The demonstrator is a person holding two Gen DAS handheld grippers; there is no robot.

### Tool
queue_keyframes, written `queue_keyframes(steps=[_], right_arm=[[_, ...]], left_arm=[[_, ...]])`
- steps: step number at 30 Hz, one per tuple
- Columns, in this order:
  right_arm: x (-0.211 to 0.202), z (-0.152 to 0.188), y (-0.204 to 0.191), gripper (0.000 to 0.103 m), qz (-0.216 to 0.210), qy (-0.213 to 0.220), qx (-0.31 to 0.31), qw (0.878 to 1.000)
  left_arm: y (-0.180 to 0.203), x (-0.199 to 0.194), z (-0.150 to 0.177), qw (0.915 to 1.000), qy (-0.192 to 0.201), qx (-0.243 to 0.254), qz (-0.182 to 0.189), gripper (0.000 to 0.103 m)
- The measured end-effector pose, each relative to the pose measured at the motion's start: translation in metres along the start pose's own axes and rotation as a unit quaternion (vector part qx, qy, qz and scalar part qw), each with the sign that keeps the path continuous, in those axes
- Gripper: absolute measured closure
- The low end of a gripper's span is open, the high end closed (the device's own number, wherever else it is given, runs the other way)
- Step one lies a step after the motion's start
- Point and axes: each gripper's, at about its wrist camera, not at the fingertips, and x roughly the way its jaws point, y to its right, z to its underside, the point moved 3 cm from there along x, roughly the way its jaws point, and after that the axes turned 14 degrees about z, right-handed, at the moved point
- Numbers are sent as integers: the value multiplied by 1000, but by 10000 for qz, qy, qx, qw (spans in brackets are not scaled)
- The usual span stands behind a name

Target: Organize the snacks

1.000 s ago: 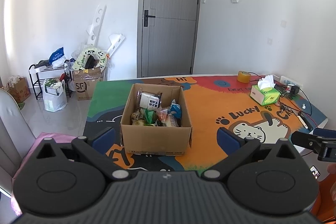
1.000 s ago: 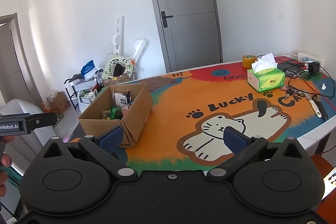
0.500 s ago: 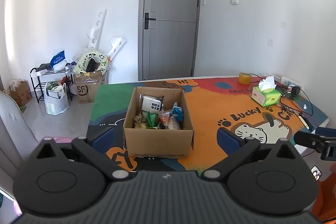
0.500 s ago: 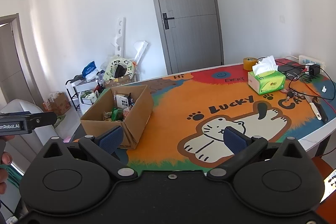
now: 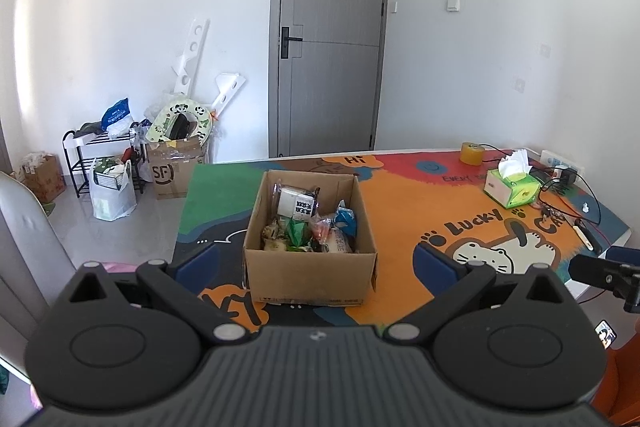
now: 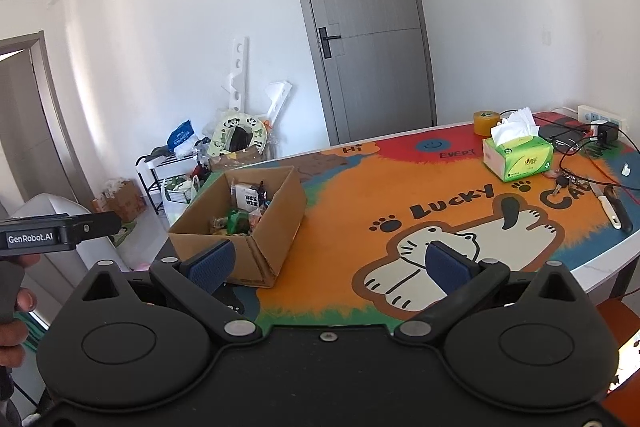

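An open cardboard box (image 5: 308,279) stands on the colourful cat-print mat, with several snack packets (image 5: 308,227) inside; it also shows in the right wrist view (image 6: 276,219). My left gripper (image 5: 316,261) is open and empty, held back from the box's near side. My right gripper (image 6: 328,263) is open and empty, above the mat to the right of the box. The right gripper's body shows at the left wrist view's right edge (image 5: 600,273).
A green tissue box (image 6: 518,155), a tape roll (image 6: 486,123), a power strip with cables (image 6: 600,131), keys and a knife (image 6: 616,213) lie at the mat's right side. A grey chair (image 5: 24,243), boxes and a rack stand on the floor left.
Both grippers have drawn back and risen slightly, so the box looks a little farther away. Both stay open and empty.
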Motion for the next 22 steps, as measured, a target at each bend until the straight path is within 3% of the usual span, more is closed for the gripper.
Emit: queue_keyframes(steps=[22], right_arm=[[4,4,-3,0,87,-32,-60,9999]], left_arm=[[-1,5,3,9999,-93,11,102,1]])
